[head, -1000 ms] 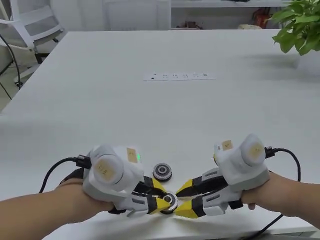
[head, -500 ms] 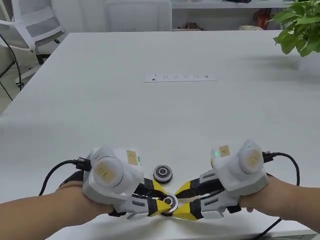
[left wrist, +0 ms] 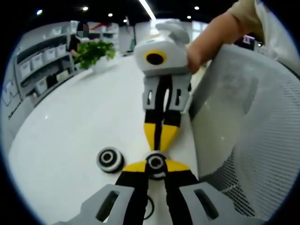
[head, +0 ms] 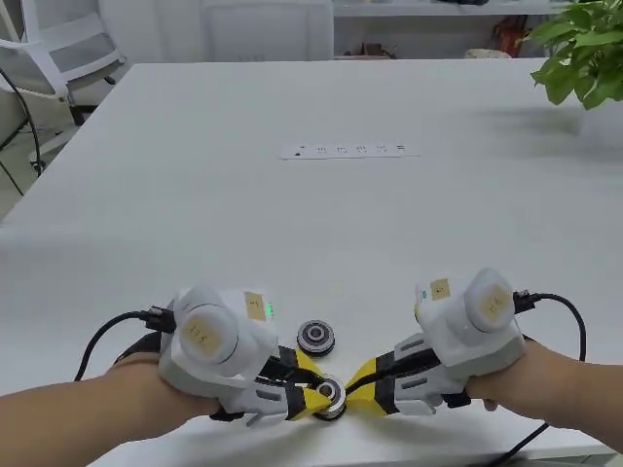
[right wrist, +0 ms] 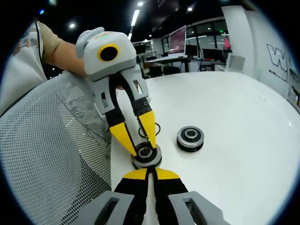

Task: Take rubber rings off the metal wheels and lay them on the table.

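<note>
A small metal wheel with a black rubber ring around it sits at the table's near edge. My left gripper is shut on this wheel, one yellow jaw on each side. From the opposite side my right gripper has its jaws pressed together on the ring at the rim of the wheel. A second wheel with its ring on lies just behind. A thin loose black ring lies on the table by the left gripper's jaws.
A white socket strip lies mid-table. A green plant stands at the far right and an office chair at the far left. The table's near edge runs just under the grippers. A grey mesh chair is close behind.
My right gripper's jaws were apart a second ago and have come together at the wheel's rim. The left gripper kept its hold on the wheel.
</note>
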Tool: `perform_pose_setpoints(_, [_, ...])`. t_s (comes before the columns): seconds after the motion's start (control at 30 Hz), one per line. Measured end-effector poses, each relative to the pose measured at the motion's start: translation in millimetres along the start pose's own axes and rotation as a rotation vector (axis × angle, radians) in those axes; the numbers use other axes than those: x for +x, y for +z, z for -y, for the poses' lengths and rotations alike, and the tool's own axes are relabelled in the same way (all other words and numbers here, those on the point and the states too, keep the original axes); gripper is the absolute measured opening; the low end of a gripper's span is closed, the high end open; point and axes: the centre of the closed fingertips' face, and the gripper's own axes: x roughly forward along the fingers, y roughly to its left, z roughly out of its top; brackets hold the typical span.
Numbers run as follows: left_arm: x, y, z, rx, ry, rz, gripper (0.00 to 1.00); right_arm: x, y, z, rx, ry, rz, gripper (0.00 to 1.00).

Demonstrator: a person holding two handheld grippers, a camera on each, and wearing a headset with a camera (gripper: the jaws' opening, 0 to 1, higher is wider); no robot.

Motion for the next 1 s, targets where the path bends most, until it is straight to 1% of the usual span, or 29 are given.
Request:
perform_pose_setpoints(0.13, [0.0, 0.0, -0.2, 0.002, 0.001, 0.0, 0.12, 0.0, 0.1, 2.5, 0.044, -0.003, 0.003, 0.0])
perform_pose_setpoints(0.27, [0.2, 0.2, -0.3, 0.006, 0.003, -0.002, 0.12, -1.3, -0.1, 3.4, 0.122, -0.001, 0.023, 0.0])
perform_pose_setpoints(0.4, [0.3, 0.3, 0.0, 0.01, 0.006, -0.006, 0.12, -5.1, 1.4, 4.5, 0.194, 0.003, 0.052, 0.0])
perform_pose_setpoints(0.57, [0.4, 0.4, 0.1, 0.011, 0.008, -0.009, 0.12, -10.4, 7.8, 8.3, 0.264, -0.004, 0.106, 0.0])
perform_pose_setpoints(0.63, [0.7, 0.6, -0.1, 0.012, 0.01, -0.01, 0.12, -10.3, 8.1, 7.8, 0.267, -0.002, 0.108, 0.0])
perform_pose_setpoints(0.7, [1.1, 0.9, -0.2, 0.012, 0.014, -0.012, 0.12, -11.0, 11.2, 7.5, 0.288, 0.002, 0.124, 0.0])
perform_pose_setpoints(1.0, [2.2, 1.3, -1.3, 0.008, 0.026, -0.018, 0.12, -10.8, 14.0, 6.3, 0.35, 0.013, 0.145, 0.0])
